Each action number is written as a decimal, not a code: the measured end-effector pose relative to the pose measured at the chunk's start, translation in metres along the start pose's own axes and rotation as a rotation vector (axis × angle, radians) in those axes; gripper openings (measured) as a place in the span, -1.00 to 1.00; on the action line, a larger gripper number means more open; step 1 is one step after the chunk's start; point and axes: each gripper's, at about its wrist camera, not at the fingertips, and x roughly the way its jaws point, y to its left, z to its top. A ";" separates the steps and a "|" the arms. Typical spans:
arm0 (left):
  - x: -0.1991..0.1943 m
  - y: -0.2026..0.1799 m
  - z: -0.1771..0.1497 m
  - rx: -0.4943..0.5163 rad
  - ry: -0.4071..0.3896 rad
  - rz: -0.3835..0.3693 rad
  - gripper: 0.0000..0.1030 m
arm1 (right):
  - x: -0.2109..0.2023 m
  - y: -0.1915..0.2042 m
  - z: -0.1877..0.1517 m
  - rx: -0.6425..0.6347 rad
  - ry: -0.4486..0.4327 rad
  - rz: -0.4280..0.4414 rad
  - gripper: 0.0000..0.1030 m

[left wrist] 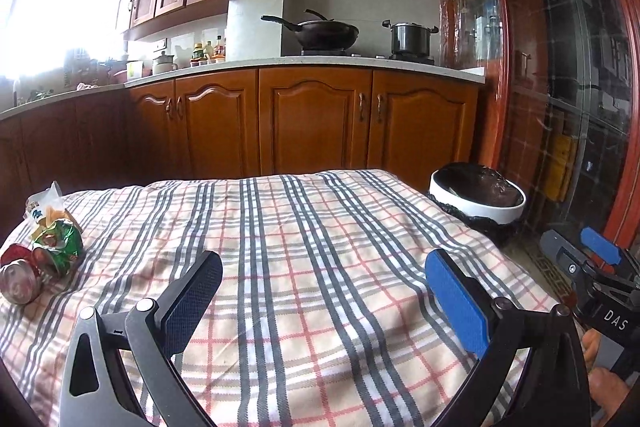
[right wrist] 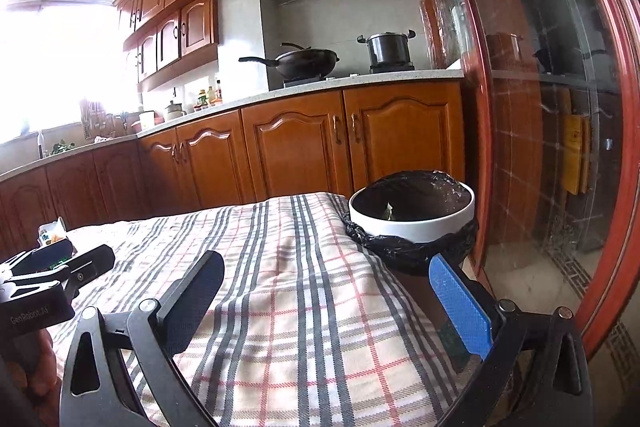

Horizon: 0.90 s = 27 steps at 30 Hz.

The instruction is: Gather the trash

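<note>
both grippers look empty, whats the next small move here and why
Probably swing the left gripper toward the crushed cans and snack wrapper at the plaid cloth's far left edge. Both grippers are open and hold nothing, that trash lies nearest the left one, and the lined trash bin stands off the cloth's right corner, beside the right gripper.

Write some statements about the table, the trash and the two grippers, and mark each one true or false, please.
1. The left gripper is open and holds nothing. True.
2. The crushed can lies inside the bin. False: it lies on the checked cloth, at the table's left edge.
3. The bin has a black bag in it. True.
4. The right gripper is clamped on a wrapper. False: it is open and empty.
</note>
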 end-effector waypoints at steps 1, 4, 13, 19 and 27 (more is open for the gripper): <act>0.001 0.001 0.000 0.001 0.001 0.000 0.99 | 0.001 0.000 0.000 0.001 0.004 0.002 1.00; 0.003 0.002 -0.001 0.000 0.003 0.003 0.99 | 0.004 0.001 -0.001 0.001 0.016 0.007 1.00; 0.008 0.005 -0.002 0.004 0.005 0.005 0.99 | 0.005 0.003 -0.001 -0.003 0.030 0.009 1.00; 0.008 0.006 -0.003 0.006 0.008 0.005 0.99 | 0.006 0.002 0.000 0.001 0.033 0.008 1.00; 0.009 0.007 -0.003 0.011 0.005 0.003 0.99 | 0.006 0.002 0.000 0.001 0.032 0.010 1.00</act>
